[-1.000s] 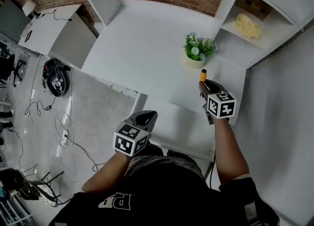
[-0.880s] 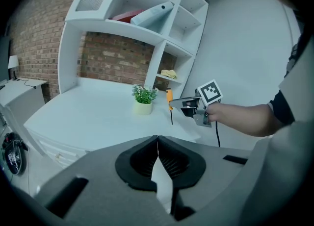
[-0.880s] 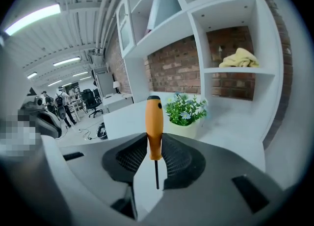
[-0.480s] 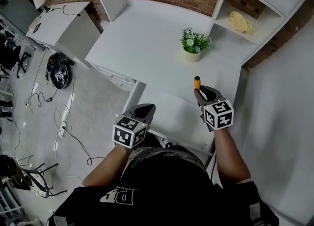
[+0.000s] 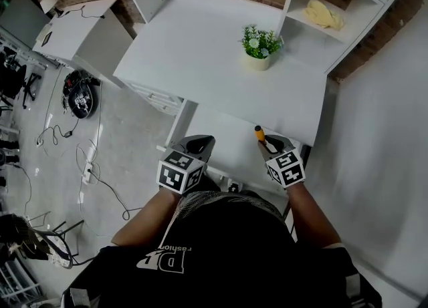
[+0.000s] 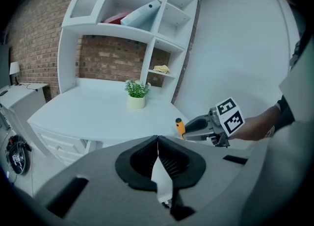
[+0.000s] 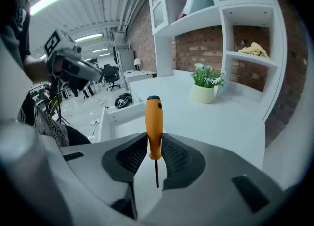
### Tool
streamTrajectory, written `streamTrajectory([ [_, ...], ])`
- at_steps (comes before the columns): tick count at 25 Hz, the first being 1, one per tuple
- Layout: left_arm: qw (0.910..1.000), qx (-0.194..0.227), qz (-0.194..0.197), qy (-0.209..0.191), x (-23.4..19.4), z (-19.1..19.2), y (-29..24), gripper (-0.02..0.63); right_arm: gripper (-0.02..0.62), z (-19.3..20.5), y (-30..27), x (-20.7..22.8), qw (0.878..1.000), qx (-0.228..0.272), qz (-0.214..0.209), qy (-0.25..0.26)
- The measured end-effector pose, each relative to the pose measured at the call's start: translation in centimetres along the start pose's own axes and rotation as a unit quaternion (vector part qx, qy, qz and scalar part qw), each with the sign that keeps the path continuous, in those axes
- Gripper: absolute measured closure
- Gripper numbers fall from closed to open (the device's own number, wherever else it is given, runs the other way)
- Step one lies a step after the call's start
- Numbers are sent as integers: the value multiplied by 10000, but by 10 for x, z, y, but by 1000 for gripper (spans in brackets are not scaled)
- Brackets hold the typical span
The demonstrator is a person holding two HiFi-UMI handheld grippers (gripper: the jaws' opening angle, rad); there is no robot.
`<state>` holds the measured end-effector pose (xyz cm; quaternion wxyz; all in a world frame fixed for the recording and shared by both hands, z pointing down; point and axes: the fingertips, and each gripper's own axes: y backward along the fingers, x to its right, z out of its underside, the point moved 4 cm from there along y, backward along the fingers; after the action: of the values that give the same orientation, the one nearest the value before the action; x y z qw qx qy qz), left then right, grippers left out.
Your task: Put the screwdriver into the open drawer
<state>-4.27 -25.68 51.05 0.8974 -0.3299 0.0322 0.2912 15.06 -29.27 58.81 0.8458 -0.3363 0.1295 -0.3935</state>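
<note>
The screwdriver (image 5: pixel 259 132) has an orange handle and a thin dark shaft. My right gripper (image 5: pixel 265 141) is shut on the lower handle, which stands up out of the jaws (image 7: pixel 153 122). It hovers over the right part of the open white drawer (image 5: pixel 224 149), just in front of the white desk (image 5: pixel 194 46). My left gripper (image 5: pixel 195 146) is shut and holds nothing, its tips together (image 6: pixel 157 139), at the drawer's left front. In the left gripper view, the right gripper (image 6: pixel 202 126) and the screwdriver (image 6: pixel 180 127) show to the right.
A potted plant (image 5: pixel 257 47) stands at the desk's back right, beside shelves holding a yellow cloth (image 5: pixel 322 14). A white side table (image 5: pixel 70 29) stands at the left. Cables and a black device (image 5: pixel 80 96) lie on the floor to the left.
My right gripper has carried the screwdriver back from over the desk near the plant toward me, to above the drawer. My left gripper has shifted a little beside the drawer.
</note>
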Motion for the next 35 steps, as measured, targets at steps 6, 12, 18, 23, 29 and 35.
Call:
streamTrajectory([
  [6,10000,-81,-22,-14,-5,12,7,588,500,51,-32,-18,9945,-798,-45,673],
  [12,9999,-32,-79,100,-17,13,9,588,500,66,-54,-15,9876,-1241,-81,960],
  [18,9997,31,-186,185,-27,16,16,588,501,83,-79,-18,9764,-1716,-191,1295],
  [23,9985,19,-410,373,-42,26,23,588,501,95,-106,-24,9624,-2094,-321,1701],
  [29,9959,-29,-599,673,-60,41,32,588,500,101,-136,-30,9472,-2487,-533,1953],
  [35,9946,-145,-669,778,-67,52,34,588,500,111,-165,-30,9362,-2755,-655,2082],
])
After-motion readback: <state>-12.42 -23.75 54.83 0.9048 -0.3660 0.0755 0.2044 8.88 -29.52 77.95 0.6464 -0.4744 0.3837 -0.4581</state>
